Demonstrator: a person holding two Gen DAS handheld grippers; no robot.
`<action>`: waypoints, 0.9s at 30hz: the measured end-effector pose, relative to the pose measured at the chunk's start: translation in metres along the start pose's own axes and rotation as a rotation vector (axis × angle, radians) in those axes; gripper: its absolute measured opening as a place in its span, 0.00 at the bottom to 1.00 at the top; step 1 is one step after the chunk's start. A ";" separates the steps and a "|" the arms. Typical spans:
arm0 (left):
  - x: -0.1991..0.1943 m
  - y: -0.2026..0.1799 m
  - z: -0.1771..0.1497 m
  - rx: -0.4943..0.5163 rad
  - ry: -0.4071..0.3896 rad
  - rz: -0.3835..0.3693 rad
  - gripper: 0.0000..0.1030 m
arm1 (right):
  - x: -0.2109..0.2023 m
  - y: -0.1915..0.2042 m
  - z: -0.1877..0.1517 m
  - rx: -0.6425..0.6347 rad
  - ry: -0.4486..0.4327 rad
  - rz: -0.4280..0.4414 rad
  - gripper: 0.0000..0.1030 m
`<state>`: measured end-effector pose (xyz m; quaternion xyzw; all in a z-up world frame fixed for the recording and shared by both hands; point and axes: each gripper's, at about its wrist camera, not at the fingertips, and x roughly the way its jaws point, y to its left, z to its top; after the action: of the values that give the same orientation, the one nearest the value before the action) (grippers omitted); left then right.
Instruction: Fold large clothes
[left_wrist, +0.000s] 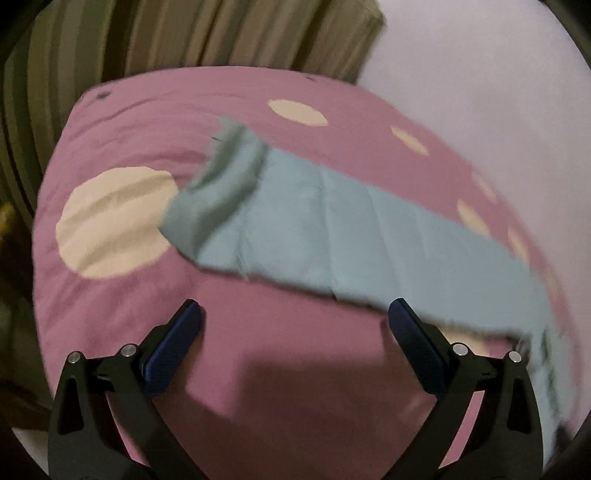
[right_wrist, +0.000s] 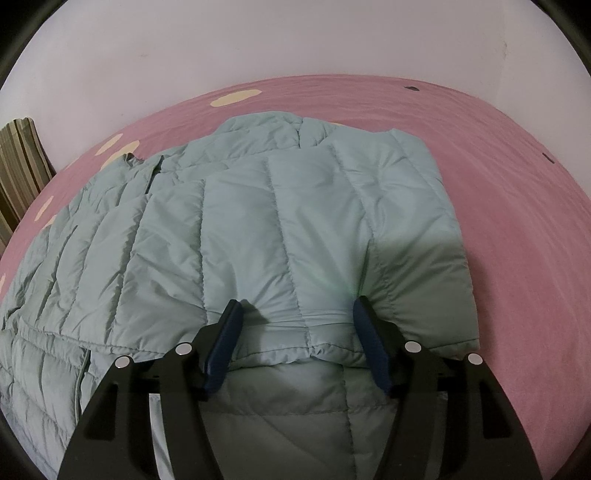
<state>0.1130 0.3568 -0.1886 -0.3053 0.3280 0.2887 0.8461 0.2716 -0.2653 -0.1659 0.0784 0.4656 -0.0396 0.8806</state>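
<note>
The pale green quilted puffer jacket (right_wrist: 258, 229) lies flat on the pink spotted bedsheet (right_wrist: 517, 221); the right gripper (right_wrist: 297, 306) straddles a jacket fold with jaws parted, and the left gripper (left_wrist: 293, 308) hangs wide and empty.

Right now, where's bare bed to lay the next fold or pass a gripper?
Free: pink sheet on the picture's right of the quilted jacket, out to the bed edge; also the strip between its collar and the wall. Left gripper hovers open over bare sheet. Crowded: under the right gripper, all jacket.
</note>
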 end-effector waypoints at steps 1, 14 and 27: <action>0.002 0.004 0.004 -0.026 -0.008 -0.013 0.93 | 0.000 0.000 0.000 0.000 0.000 0.000 0.61; 0.026 0.023 0.032 -0.171 -0.022 -0.110 0.22 | 0.000 0.001 0.000 0.000 -0.001 -0.002 0.61; -0.024 -0.123 0.039 0.188 -0.160 -0.204 0.04 | 0.001 0.000 0.001 0.002 -0.003 0.006 0.61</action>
<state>0.1977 0.2972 -0.1074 -0.2325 0.2523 0.1927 0.9193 0.2729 -0.2653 -0.1660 0.0804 0.4640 -0.0374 0.8814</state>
